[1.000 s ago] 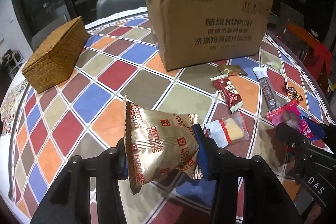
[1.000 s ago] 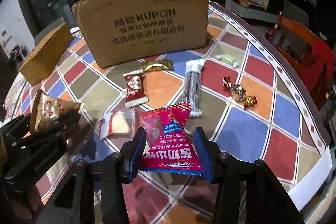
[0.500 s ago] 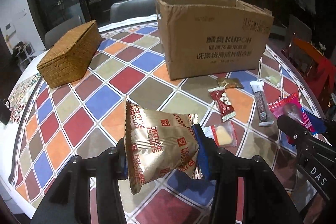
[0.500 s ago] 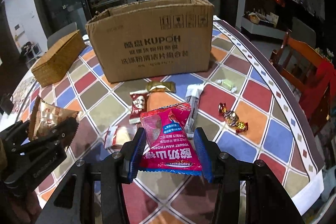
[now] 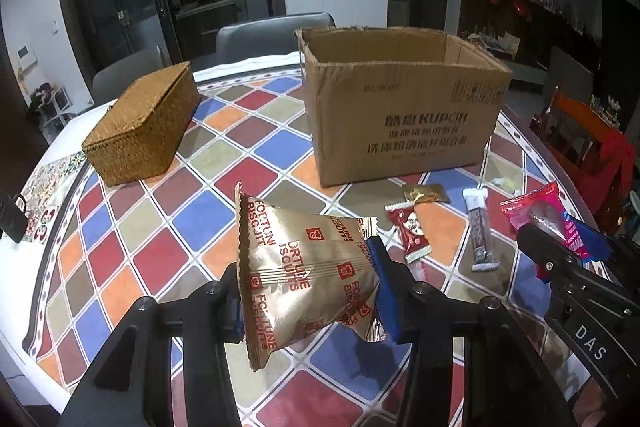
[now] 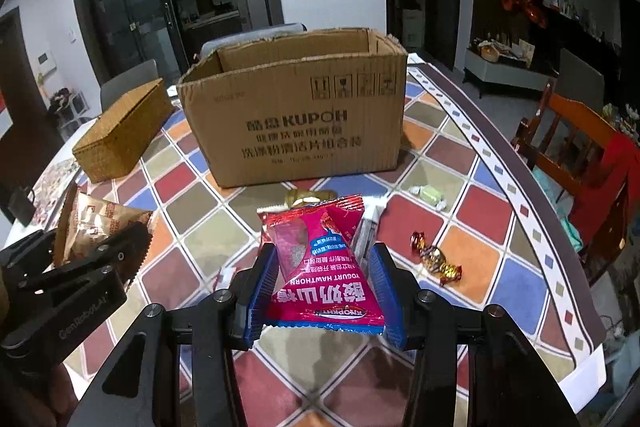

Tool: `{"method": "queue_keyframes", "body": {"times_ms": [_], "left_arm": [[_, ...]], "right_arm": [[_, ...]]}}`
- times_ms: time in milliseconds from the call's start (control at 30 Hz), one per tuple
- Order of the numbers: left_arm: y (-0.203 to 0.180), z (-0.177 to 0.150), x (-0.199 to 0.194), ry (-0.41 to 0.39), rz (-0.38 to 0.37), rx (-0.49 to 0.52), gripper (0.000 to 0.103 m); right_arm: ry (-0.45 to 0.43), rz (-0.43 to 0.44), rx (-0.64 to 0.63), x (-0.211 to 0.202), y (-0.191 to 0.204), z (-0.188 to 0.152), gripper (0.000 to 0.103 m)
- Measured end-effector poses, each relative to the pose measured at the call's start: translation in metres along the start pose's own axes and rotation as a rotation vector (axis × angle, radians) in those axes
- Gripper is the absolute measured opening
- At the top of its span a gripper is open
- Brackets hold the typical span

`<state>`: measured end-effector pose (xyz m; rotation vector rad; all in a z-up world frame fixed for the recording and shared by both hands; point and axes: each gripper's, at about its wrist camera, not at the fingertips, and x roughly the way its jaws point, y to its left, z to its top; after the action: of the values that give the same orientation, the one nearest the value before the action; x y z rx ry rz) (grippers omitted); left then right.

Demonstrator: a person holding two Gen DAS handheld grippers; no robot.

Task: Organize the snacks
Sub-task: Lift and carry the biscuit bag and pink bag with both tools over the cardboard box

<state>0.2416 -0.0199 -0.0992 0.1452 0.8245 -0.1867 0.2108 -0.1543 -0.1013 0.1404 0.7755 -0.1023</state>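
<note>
My left gripper (image 5: 308, 291) is shut on a gold Fortune Biscuits bag (image 5: 296, 267), held above the table. My right gripper (image 6: 320, 291) is shut on a pink Yogurt Hawthorn packet (image 6: 320, 275), also lifted. Each gripper shows in the other view: the right one (image 5: 560, 247), the left one (image 6: 96, 247). An open cardboard box (image 5: 400, 115) stands ahead at the back of the table; it also shows in the right wrist view (image 6: 296, 115). Loose snacks lie in front of it: a red packet (image 5: 412, 231), a gold packet (image 5: 426, 193), a dark bar (image 5: 480, 231).
A woven basket box (image 5: 144, 127) sits at the left of the round checkered table (image 5: 160, 211). Wrapped candies (image 6: 436, 259) and a pale green sweet (image 6: 430, 193) lie to the right. Grey chairs stand behind the table; a wooden chair (image 6: 576, 135) stands at the right.
Both grippers have risen with their packets; the box's open top now shows and the table looks further below.
</note>
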Motion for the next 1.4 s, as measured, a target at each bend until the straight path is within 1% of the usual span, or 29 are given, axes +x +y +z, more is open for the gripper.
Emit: {"method": "queue_keyframes", "body": {"times_ms": [433, 633, 900, 1400], "left_arm": [[-0.005, 0.018, -0.014, -0.035, 0.008, -0.024, 0.048], [-0.009, 0.029, -0.017, -0.043, 0.002, -0.038, 0.048], [-0.008, 0.049, -0.027, -0.093, 0.019, -0.054, 0.048], [0.002, 0.076, -0.031, -0.123, 0.031, -0.088, 0.048]], "right_arm": [[-0.054, 0.019, -0.011, -0.01, -0.006, 0.023, 0.049], [-0.103, 0.025, -0.036, -0.02, -0.007, 0.037, 0.049], [-0.153, 0.056, -0.058, -0.025, -0.006, 0.06, 0.049], [-0.191, 0.081, -0.075, -0.026, 0.001, 0.096, 0.049]]}}
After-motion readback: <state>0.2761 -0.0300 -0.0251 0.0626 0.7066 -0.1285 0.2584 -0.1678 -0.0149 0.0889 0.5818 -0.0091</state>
